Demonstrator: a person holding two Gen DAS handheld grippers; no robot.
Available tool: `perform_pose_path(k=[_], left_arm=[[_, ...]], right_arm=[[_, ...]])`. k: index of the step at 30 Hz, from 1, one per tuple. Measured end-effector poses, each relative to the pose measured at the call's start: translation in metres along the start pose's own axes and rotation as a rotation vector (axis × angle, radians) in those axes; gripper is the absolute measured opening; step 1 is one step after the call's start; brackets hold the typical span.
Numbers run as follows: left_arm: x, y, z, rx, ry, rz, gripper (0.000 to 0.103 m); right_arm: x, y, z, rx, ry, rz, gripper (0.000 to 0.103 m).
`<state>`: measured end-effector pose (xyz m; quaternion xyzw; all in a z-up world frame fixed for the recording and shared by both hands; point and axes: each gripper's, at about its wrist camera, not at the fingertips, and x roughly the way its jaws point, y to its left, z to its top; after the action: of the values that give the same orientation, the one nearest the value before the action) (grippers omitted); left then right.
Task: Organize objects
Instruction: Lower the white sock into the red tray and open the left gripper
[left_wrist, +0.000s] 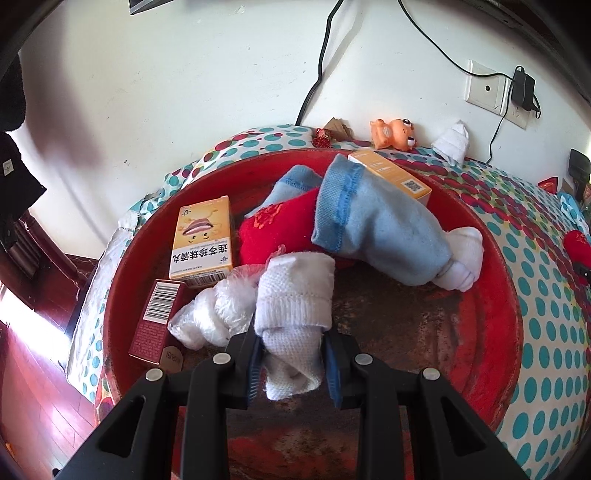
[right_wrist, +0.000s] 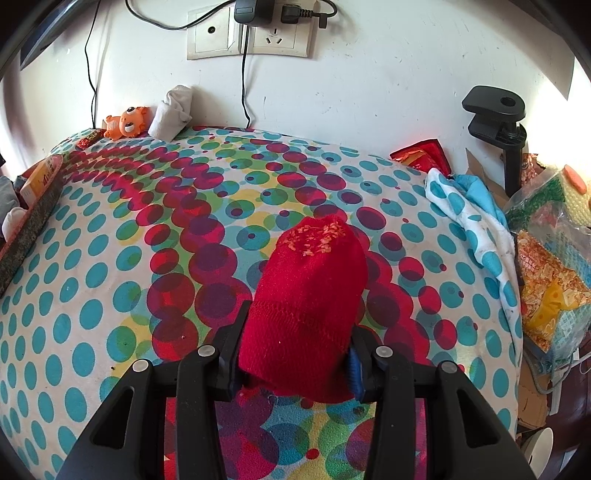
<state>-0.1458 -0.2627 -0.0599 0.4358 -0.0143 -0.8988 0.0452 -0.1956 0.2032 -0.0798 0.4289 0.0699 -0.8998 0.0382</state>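
Observation:
My left gripper (left_wrist: 291, 365) is shut on a white sock roll (left_wrist: 295, 317) over the round red tray (left_wrist: 495, 332). In the tray lie a light blue sock bundle (left_wrist: 376, 229), a red sock (left_wrist: 280, 229), a yellow medicine box (left_wrist: 203, 243), a second yellow box (left_wrist: 395, 177), a dark red box (left_wrist: 159, 321) and a clear plastic bag (left_wrist: 218, 314). My right gripper (right_wrist: 295, 365) is shut on a red sock roll (right_wrist: 310, 302) above the dotted cloth (right_wrist: 110, 295). The tray's rim (right_wrist: 33, 218) shows at the left edge of the right wrist view.
An orange toy (left_wrist: 395, 133) and a white sock roll (left_wrist: 452, 142) lie by the wall; they also show in the right wrist view, toy (right_wrist: 125, 122) and roll (right_wrist: 173, 110). Snack bags (right_wrist: 550, 266), a blue dotted cloth (right_wrist: 476, 225) and a black clamp (right_wrist: 498, 118) crowd the right side.

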Motion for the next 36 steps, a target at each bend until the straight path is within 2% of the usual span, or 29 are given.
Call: perform_pose_path(k=[7, 12, 19, 26, 36], left_arm=[[0.003, 0.005, -0.002, 0.009, 0.013, -0.002, 0.031], [0.007, 0.011, -0.003, -0.035, 0.057, -0.033, 0.038], [-0.002, 0.017, -0.008, -0.057, 0.039, -0.003, 0.047], [-0.006, 0.02, -0.01, -0.121, 0.048, 0.02, 0.051], [-0.004, 0.009, -0.012, -0.108, 0.062, 0.054, 0.051]], right_arm=[[0.0, 0.0, 0.0, -0.004, -0.002, -0.005, 0.039], [-0.001, 0.008, 0.001, -0.039, -0.011, -0.037, 0.038], [-0.006, 0.026, 0.011, -0.01, -0.025, 0.028, 0.038], [-0.021, 0.079, 0.024, -0.068, -0.065, 0.113, 0.038], [-0.057, 0.193, 0.042, -0.214, -0.124, 0.317, 0.038]])
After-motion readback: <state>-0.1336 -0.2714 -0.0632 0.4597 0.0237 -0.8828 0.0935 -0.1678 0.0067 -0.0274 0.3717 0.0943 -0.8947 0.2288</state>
